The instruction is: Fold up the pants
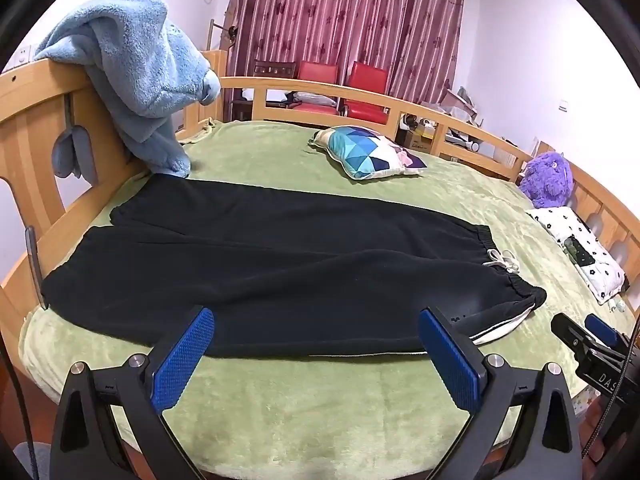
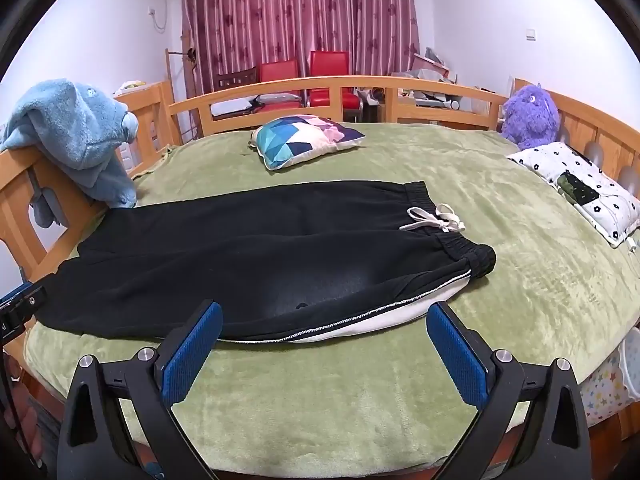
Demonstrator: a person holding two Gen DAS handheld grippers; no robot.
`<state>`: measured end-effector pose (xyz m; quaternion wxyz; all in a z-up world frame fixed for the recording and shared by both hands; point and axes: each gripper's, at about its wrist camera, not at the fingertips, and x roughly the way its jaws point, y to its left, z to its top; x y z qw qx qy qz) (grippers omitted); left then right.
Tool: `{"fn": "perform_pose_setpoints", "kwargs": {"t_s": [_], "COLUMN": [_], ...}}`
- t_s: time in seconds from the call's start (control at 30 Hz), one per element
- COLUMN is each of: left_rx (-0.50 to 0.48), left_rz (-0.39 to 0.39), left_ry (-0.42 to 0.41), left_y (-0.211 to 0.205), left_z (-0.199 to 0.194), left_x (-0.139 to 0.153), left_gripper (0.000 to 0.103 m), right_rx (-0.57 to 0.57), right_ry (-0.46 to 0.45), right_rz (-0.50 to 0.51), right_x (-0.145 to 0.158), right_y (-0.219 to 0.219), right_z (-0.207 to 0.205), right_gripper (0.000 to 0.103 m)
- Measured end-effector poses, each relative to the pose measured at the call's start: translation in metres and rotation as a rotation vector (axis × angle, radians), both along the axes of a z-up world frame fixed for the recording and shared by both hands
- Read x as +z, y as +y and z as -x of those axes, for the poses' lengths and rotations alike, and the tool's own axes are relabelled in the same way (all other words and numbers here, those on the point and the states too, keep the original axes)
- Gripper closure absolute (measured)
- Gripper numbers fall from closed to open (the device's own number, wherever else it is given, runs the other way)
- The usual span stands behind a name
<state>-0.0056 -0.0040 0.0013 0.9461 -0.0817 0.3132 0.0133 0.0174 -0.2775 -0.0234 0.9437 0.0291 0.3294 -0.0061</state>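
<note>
Black pants (image 1: 260, 264) lie flat on the green blanket (image 1: 304, 408), waistband to the right with a white drawstring (image 1: 502, 261), leg cuffs to the left. They also show in the right wrist view (image 2: 248, 256), with the drawstring (image 2: 436, 219) and a white side stripe (image 2: 376, 314). My left gripper (image 1: 316, 340) is open and empty, hovering at the near edge of the pants. My right gripper (image 2: 324, 336) is open and empty, near the white stripe below the waistband; it also shows at the right edge of the left wrist view (image 1: 584, 336).
A geometric cushion (image 1: 368, 152) lies beyond the pants. A blue fleece garment (image 1: 132, 68) hangs on the wooden bed rail (image 1: 36, 120) at left. A purple plush toy (image 1: 548, 180) and a floral pillow (image 1: 580, 248) sit at right. Red chairs and curtains stand behind.
</note>
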Motion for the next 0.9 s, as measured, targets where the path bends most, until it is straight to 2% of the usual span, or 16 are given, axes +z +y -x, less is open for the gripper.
{"fn": "perform_pose_setpoints", "kwargs": {"t_s": [0.9], "left_rx": [-0.005], "left_rz": [0.005], "left_ry": [0.006], "left_y": [-0.0028], "left_z": [0.0014], "left_x": [-0.0028], "left_gripper": [0.000], "right_rx": [-0.005], "right_ry": [-0.001], "right_rz": [-0.001], "right_x": [0.0009], "right_y": [0.0017], "right_z": [0.0015], "right_gripper": [0.002]}}
